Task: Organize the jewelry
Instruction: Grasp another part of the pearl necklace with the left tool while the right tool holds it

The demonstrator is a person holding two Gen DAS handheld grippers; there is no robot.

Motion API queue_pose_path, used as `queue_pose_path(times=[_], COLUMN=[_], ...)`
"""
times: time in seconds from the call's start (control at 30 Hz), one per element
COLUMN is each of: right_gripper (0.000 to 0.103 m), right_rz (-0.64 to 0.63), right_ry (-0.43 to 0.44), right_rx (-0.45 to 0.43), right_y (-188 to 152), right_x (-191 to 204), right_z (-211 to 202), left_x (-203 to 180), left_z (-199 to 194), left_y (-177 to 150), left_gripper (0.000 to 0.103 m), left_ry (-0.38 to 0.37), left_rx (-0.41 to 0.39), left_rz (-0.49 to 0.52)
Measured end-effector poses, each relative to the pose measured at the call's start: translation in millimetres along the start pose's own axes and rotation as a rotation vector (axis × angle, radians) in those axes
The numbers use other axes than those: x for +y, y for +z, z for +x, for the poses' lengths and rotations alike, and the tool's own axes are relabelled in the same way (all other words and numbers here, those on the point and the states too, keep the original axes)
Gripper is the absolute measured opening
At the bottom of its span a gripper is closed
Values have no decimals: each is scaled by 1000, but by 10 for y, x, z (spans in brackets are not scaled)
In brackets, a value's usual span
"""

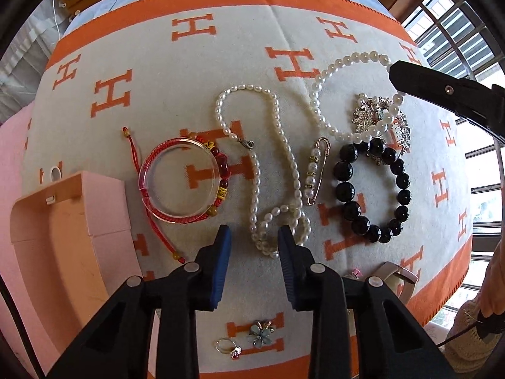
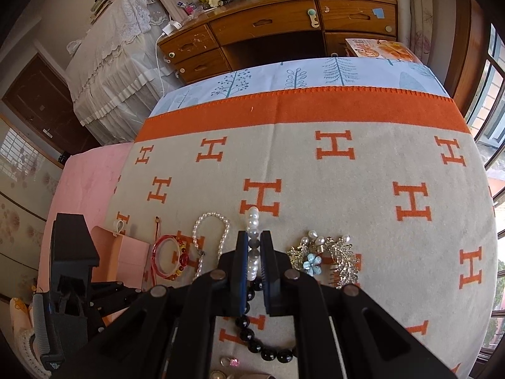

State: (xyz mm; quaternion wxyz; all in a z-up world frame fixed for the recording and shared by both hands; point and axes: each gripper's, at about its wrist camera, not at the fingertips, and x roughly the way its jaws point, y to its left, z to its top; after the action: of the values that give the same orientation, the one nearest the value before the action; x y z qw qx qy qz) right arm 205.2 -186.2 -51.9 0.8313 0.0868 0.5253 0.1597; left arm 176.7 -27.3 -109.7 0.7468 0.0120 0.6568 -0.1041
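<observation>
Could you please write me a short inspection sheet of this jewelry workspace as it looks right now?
Surface: H-patterned blanket, orange border, over a bed.
Job's things: rice-pearl necklace; round-pearl necklace; black bead bracelet; red cord bracelet; pearl safety pin; rhinestone brooches; flower charm; ring; pink box.
Clutter: nothing seen.
Grippers: left gripper over the rice-pearl necklace, pads apart; right gripper shut on the round-pearl necklace.
Cables: white charger cable.
Surroundings: wooden desk, window.
</observation>
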Motion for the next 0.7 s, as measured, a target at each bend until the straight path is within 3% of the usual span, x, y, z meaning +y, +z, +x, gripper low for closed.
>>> queue_pose_path(times=[0.07, 0.13, 0.27, 0.47, 0.7], right_gripper=[7, 7, 7, 7, 7], right_rz=[5, 9, 25, 17, -25], right_ry=[5, 9, 29, 59, 97], right_rx=[0, 3, 12, -2, -74], right_y=[-6, -21, -60, -107, -86], right_x=[-31, -65, -148, -153, 86], right_z=[-5, -4, 5, -82, -409], left_x=[-54, -102, -49, 65, 241], left_z=[14, -12, -22, -205, -915], left_y=[9, 24, 20, -80, -158], left_gripper=[28, 10, 4, 3, 3], left_ry=[27, 30, 0, -33, -56], left_rx=[1, 1, 3, -60, -211], left_rz=[10, 8, -19, -53, -83])
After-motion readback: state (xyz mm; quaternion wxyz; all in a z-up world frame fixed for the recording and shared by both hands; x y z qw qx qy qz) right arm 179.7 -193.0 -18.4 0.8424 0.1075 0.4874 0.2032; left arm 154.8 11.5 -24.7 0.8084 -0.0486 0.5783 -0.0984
